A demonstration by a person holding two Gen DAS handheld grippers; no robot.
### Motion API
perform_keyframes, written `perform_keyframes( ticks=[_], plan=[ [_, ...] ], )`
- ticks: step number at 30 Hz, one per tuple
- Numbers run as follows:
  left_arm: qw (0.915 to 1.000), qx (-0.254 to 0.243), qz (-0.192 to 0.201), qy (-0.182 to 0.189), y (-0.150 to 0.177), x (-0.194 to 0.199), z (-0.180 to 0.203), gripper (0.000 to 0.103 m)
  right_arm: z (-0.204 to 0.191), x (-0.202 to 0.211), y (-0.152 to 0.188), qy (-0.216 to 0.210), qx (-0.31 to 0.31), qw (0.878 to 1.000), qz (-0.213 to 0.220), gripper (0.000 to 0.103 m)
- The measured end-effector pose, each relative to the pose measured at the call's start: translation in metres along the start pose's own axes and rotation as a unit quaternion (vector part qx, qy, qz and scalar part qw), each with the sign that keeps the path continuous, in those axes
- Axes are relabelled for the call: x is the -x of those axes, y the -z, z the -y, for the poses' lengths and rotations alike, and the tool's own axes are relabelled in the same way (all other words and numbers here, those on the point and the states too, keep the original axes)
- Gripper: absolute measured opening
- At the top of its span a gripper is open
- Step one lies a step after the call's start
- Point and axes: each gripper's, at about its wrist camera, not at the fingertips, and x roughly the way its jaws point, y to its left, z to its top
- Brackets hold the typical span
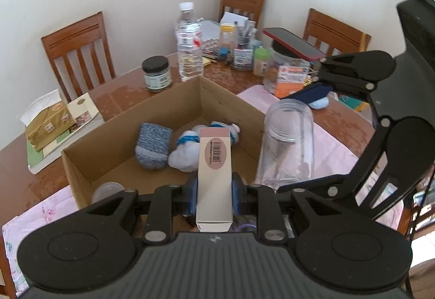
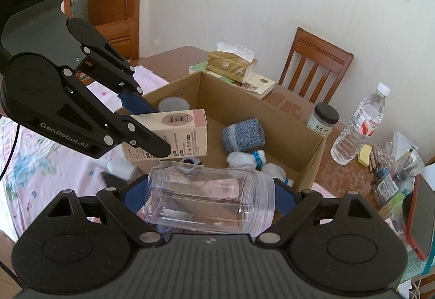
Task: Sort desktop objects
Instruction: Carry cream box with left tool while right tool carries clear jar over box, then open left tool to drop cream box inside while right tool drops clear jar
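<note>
I found the left gripper [image 1: 214, 190] clamped on the pink carton [image 1: 214, 179] above the cardboard box [image 1: 152, 119]. Only my right wrist view showed the right gripper [image 2: 210, 197] spanning the clear jar [image 2: 209, 203] end to end.

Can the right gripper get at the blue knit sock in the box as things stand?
Probably not yet. The right gripper is shut on the clear plastic jar, so its jaws are full. The blue knit sock lies uncovered in the open cardboard box, so the way looks free once the jar is set down.
</note>
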Motion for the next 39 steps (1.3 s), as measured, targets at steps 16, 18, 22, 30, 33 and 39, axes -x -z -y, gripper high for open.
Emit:
perform_keyframes(
  ticks=[16, 18, 22, 30, 33, 39],
  plan=[
    [0.999, 0.029, -0.015, -0.031, -0.017, -0.043, -0.051, 0.022, 0.024, -0.047, -0.019, 0.018, -0.033, 0.999, -0.031, 0.095],
    [0.9988, 0.028, -0.015, -0.037, -0.02, -0.047, -0.054, 0.023, 0.025, -0.051, -0.018, 0.019, -0.033, 0.999, -0.034, 0.095],
    [0.9985, 0.029, -0.01, -0.046, -0.023, -0.052, -0.058, 0.025, 0.026, -0.055, -0.018, 0.024, -0.035, 0.998, -0.038, 0.095],
    [0.9966, 0.039, 0.002, -0.072, -0.026, -0.051, -0.063, 0.086, 0.03, -0.054, -0.017, 0.05, -0.045, 0.997, -0.034, 0.103],
    [0.9967, 0.029, -0.004, -0.076, -0.022, -0.05, -0.06, 0.09, 0.032, -0.052, -0.014, 0.046, -0.053, 0.997, -0.035, 0.103],
    [0.9968, 0.022, -0.019, -0.075, -0.016, -0.046, -0.056, 0.09, 0.033, -0.052, -0.011, 0.045, -0.063, 0.996, -0.039, 0.103]
  ],
)
